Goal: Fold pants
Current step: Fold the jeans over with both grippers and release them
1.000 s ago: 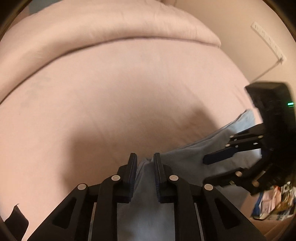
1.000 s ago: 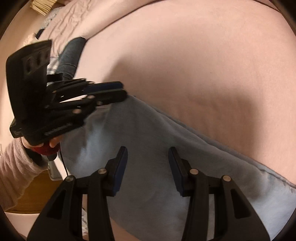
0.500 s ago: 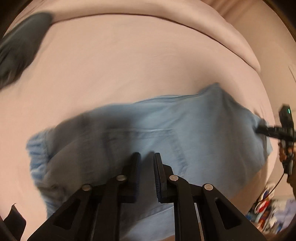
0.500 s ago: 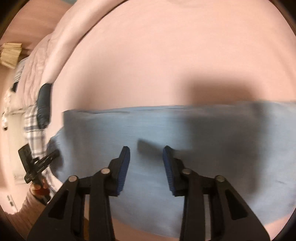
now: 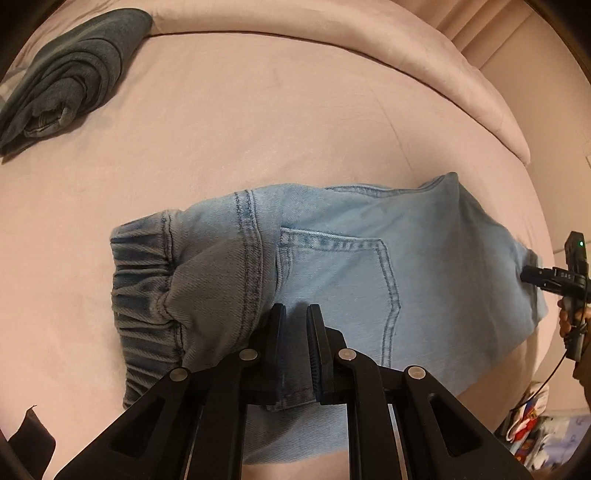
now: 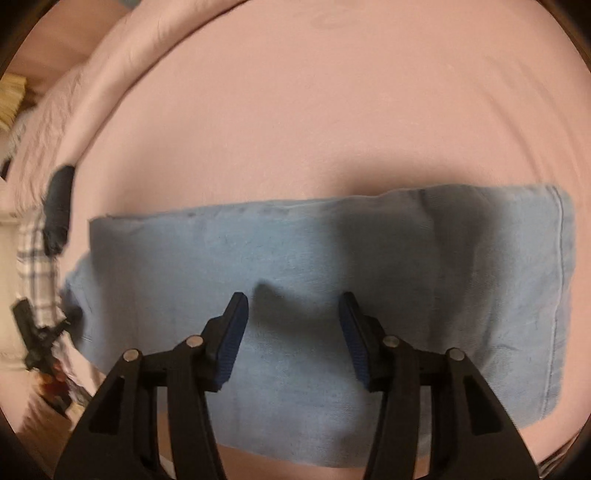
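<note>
Light blue denim pants (image 5: 424, 236) lie across the pink bed (image 5: 258, 129), with the elastic waistband (image 5: 144, 280) to the left and a back pocket facing up. My left gripper (image 5: 295, 310) is shut on a raised fold of the pants just right of the waistband. In the right wrist view the leg part of the pants (image 6: 332, 240) lies flat as a long strip. My right gripper (image 6: 293, 299) hovers over it, its jaws opening with no cloth pinched. The right gripper (image 5: 528, 277) also shows at the pants' far right end, held by a hand.
A folded dark grey pair of jeans (image 5: 66, 81) lies at the far left of the bed. A rolled pink duvet (image 5: 332, 33) runs along the back. A plaid cloth (image 6: 37, 266) and floor clutter (image 5: 535, 424) lie past the bed's edges.
Both grippers swung apart and the pants went from bunched between them to spread flat on the bed. The right jaws narrowed, then widened off the cloth. The left jaws stayed shut.
</note>
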Action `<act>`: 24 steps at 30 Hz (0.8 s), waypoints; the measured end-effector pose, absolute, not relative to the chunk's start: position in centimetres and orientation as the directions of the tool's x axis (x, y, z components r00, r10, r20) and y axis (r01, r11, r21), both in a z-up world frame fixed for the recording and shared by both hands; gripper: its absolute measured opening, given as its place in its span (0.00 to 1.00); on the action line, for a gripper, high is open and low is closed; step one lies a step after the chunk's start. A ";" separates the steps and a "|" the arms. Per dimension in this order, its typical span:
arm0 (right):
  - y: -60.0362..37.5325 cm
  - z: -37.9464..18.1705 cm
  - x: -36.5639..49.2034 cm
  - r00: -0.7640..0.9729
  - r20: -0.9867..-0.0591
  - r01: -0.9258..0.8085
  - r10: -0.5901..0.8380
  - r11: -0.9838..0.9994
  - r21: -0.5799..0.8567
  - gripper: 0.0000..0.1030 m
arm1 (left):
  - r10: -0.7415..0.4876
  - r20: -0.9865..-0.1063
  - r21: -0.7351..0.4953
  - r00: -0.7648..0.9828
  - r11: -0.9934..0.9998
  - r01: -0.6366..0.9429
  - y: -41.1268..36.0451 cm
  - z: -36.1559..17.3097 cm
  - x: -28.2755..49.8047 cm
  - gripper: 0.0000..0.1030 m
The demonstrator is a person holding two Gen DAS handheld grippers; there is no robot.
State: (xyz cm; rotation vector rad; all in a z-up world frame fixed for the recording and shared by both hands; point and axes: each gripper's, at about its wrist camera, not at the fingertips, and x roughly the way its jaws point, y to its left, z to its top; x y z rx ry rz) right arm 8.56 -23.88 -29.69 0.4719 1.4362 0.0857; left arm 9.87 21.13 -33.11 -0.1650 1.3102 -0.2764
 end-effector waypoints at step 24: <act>-36.1 -23.5 -2.5 0.308 -0.921 0.530 0.237 0.762 0.373 0.65 | -0.312 -0.921 -0.255 0.234 0.936 0.244 12.8 -25.6 11.1 0.74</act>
